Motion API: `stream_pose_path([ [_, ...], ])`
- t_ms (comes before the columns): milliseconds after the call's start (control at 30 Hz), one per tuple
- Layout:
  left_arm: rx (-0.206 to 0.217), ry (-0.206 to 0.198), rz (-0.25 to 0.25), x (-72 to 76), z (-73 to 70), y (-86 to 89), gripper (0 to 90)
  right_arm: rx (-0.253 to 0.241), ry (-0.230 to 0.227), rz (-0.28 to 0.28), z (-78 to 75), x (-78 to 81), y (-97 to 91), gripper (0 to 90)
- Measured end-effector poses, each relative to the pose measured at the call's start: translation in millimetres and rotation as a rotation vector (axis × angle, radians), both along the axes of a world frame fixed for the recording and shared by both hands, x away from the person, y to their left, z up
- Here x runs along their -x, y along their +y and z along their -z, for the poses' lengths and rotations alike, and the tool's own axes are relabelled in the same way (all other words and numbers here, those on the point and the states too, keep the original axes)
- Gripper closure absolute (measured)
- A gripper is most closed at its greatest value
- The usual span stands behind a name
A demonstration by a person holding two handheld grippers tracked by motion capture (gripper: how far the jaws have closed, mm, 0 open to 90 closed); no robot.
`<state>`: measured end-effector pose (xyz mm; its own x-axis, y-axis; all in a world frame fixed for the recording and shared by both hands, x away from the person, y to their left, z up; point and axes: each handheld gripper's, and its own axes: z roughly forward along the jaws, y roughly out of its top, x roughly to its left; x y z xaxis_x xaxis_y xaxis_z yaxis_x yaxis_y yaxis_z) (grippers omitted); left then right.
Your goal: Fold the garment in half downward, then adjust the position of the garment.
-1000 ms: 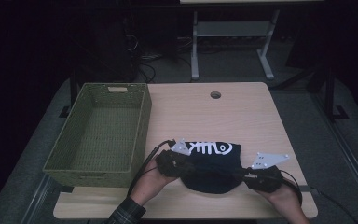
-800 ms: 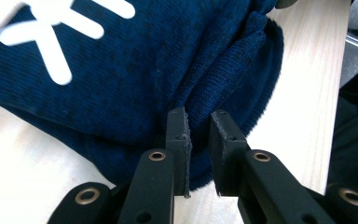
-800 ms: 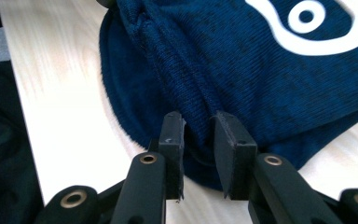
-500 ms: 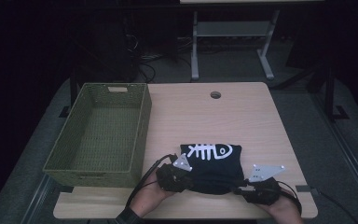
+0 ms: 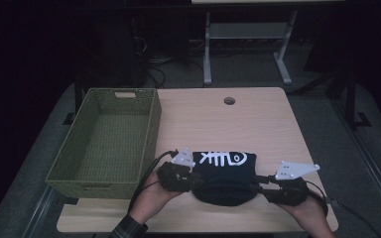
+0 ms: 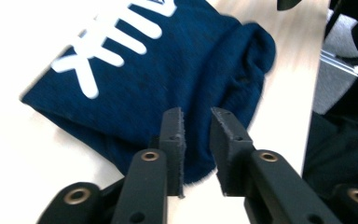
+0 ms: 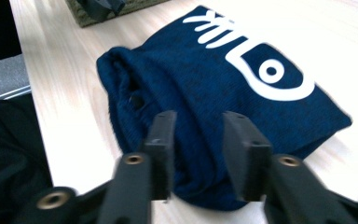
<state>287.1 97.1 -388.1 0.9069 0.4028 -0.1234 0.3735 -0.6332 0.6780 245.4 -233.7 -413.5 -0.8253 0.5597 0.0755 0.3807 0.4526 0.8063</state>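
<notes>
From the high view: dark blue folded shirt (image 5: 223,173) with white fish-bone print, flat at the table's (image 5: 258,119) 6 o'clock edge. Left gripper (image 5: 191,182) at its 8 o'clock, right gripper (image 5: 257,186) at its 4 o'clock, both pointing inward, hands low at the near edge.

Up close in the left gripper view: left gripper (image 6: 196,116) narrow, a slim gap, cloth edge just beyond the tips, nothing pinched. In the right gripper view: right gripper (image 7: 200,119) just closing, narrow gap, fold of shirt (image 7: 214,84) showing between the jaws, not visibly pressed.

Green woven basket (image 5: 151,129) at the shirt's 10 o'clock, round hole (image 5: 229,101) at 12. Nothing blocking either gripper.
</notes>
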Motion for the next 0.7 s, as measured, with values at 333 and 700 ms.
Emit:
stream_pose_path([
  [333, -0.043, 0.007, -0.064, -37.7, 18.7, -20.3, 89.7, 0.055, 0.088, -0.048, 21.8, -20.2, 10.8, 89.2],
  [700, -0.125, 0.019, -0.069, -56.8, 50.4, -38.0, 89.9, 0.084, 0.115, -0.098, 41.8, -17.1, 21.2, 89.8],
])
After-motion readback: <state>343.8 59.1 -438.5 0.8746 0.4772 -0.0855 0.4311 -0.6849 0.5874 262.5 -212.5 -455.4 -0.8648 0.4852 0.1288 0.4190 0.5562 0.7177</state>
